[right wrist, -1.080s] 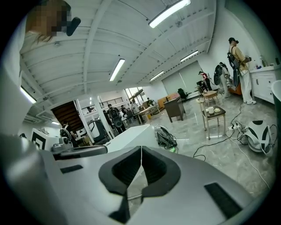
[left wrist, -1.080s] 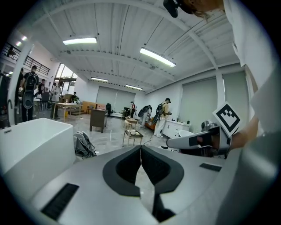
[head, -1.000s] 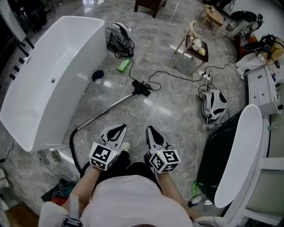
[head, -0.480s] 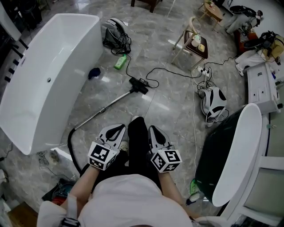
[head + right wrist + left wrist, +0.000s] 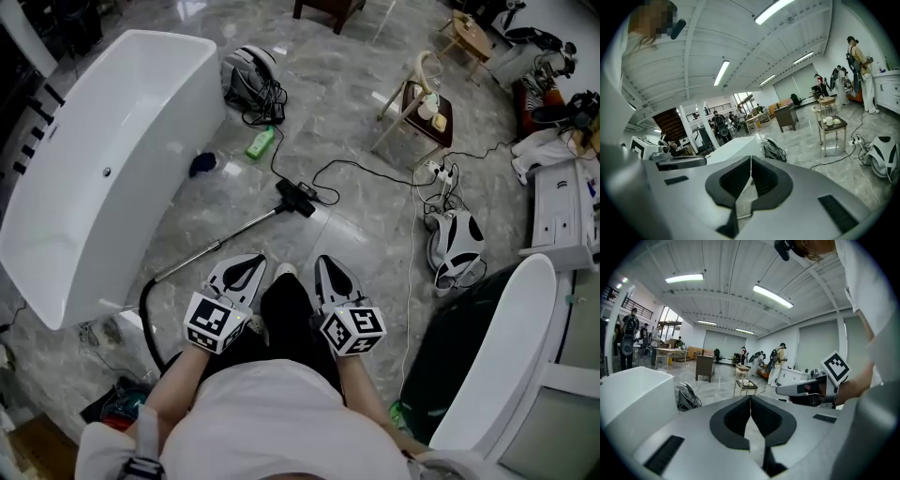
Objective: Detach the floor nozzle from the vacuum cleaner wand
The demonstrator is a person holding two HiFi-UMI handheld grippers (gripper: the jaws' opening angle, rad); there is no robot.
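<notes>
The black floor nozzle [image 5: 298, 195] lies on the marble floor, joined to the silver wand [image 5: 225, 242], which runs down-left to a black hose [image 5: 145, 309]. In the head view my left gripper [image 5: 251, 262] and right gripper [image 5: 326, 265] are held side by side at waist height, short of the nozzle and touching nothing. Both are shut with nothing between the jaws. The left gripper view shows its shut tips [image 5: 750, 398] and the right gripper [image 5: 806, 388] beside it. The right gripper view shows its shut tips [image 5: 751, 159]. The nozzle is hidden in both gripper views.
A white bathtub [image 5: 103, 159] stands at the left. A green bottle [image 5: 261, 142], a grey backpack-like unit [image 5: 248, 75], a small stool [image 5: 419, 105], a power strip with cables [image 5: 436, 171] and a white device [image 5: 455, 239] lie around. A tall white-edged dark object [image 5: 487, 356] stands at the right.
The person has stepped forward, a dark-clad leg swinging between the grippers. Both grippers moved along with the body and stayed shut. The nozzle and wand lie where they were.
</notes>
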